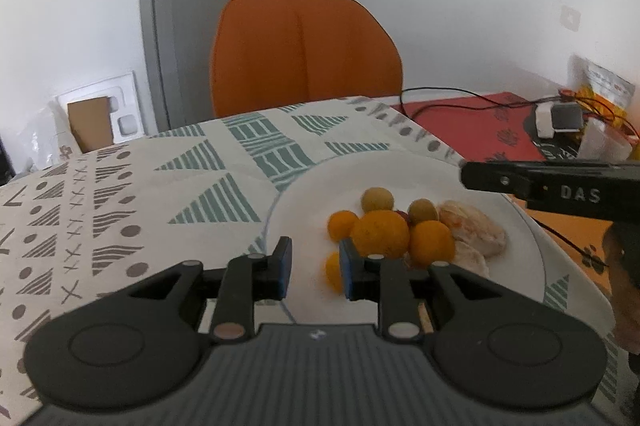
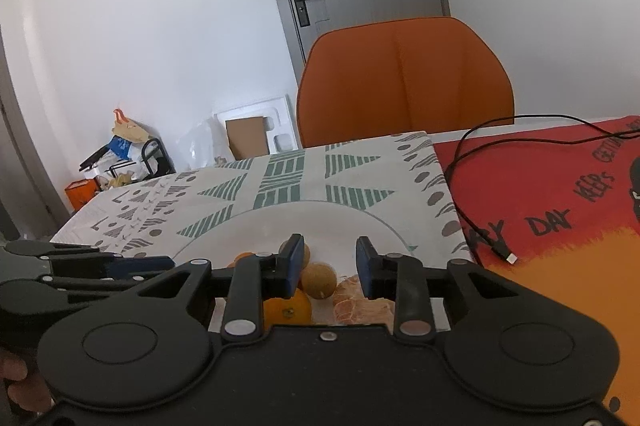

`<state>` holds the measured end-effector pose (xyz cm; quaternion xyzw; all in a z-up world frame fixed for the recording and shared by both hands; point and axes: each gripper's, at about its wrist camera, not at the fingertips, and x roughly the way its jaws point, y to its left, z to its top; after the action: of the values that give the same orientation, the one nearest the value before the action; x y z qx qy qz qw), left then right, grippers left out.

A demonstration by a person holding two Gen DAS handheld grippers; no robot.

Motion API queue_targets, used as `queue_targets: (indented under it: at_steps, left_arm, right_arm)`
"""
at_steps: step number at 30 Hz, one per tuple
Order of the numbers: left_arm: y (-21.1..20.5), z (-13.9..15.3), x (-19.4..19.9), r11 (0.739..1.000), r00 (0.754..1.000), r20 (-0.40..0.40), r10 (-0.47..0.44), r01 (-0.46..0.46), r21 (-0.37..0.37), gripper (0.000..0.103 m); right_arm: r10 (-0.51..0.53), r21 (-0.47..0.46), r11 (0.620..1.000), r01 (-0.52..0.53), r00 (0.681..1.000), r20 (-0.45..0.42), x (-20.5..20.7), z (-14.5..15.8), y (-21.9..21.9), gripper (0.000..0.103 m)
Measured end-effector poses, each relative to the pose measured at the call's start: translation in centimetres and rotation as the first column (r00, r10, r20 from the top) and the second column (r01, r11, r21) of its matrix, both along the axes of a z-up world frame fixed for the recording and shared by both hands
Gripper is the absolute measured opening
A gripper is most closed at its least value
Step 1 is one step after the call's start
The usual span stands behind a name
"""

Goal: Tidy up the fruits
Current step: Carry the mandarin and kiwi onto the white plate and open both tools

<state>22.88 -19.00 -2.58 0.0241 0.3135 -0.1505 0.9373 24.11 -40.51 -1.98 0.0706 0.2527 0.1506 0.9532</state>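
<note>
**Both grippers poised empty over the fruit plate**

The left gripper point(image 1: 315, 268) hangs above the near-left rim of the white plate point(image 1: 304, 194), its blue-padded fingers point(image 1: 285, 266) spread with nothing between them. Left of its fingers lies only the patterned tablecloth point(image 1: 120, 194). Just beyond and to the right of its right finger sits the fruit pile: a small orange fruit point(image 1: 333, 272) partly hidden behind that finger, another small orange point(image 1: 342, 224) ahead of it, then the largest orange point(image 1: 380, 232), a further orange point(image 1: 432, 242), and two yellow-green round fruits point(image 1: 377, 200) at the back of the pile. Right of these lie peeled pale citrus segments point(image 1: 474, 226). Farther right, the right gripper's body point(image 1: 560, 186) crosses above the plate's far-right edge.

In the right wrist view, the right gripper point(image 2: 329, 266) hovers over the same plate point(image 2: 360, 222) with its fingers point(image 2: 294, 266) parted and holding nothing. Behind its left finger sits an orange point(image 2: 288, 308); between the fingers, lower down on the plate, rests a tan round fruit point(image 2: 318, 280); beside the right finger lie the peeled segments point(image 2: 350, 296). To the right of the fingers a black cable point(image 2: 464, 186) trails across a red printed cloth point(image 2: 540, 178). Beyond both pairs of fingers stands an orange chair point(image 2: 404, 78).
</note>
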Motion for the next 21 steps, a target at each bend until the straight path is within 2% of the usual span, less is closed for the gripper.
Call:
queue_targets:
  at_steps: [9,14,16,18,21]
  left_arm:
    - [2.0,0.9,-1.2,0.998,0.998,-0.003,0.063,-0.063,-0.013,0.027]
    - [3.5,2.0,-2.4,0.995,0.995,0.025,0.097,-0.097,-0.014,0.044]
    - [4.1,2.4,-2.9,0.993,0.992,0.046,0.115,-0.115,-0.021,0.057]
    - [4.7,2.7,-3.4,0.992,0.990,0.058,0.128,-0.127,-0.027,0.062]
    - [5.5,3.0,-4.0,0.990,0.989,0.060,0.137,-0.134,-0.042,0.065]
  right_arm:
    - [0.004,0.017,1.000,-0.004,1.000,-0.009,-0.2,0.2,0.0,0.030]
    - [0.014,-0.002,1.000,-0.014,1.000,0.004,-0.9,1.3,0.8,0.031]
    - [0.012,-0.006,1.000,-0.012,1.000,0.007,-1.1,1.7,1.0,0.035]
    - [0.007,-0.001,1.000,-0.007,1.000,0.004,-1.5,1.9,1.1,0.045]
    - [0.001,-0.006,1.000,-0.001,1.000,-0.003,-2.0,2.0,1.4,0.053]
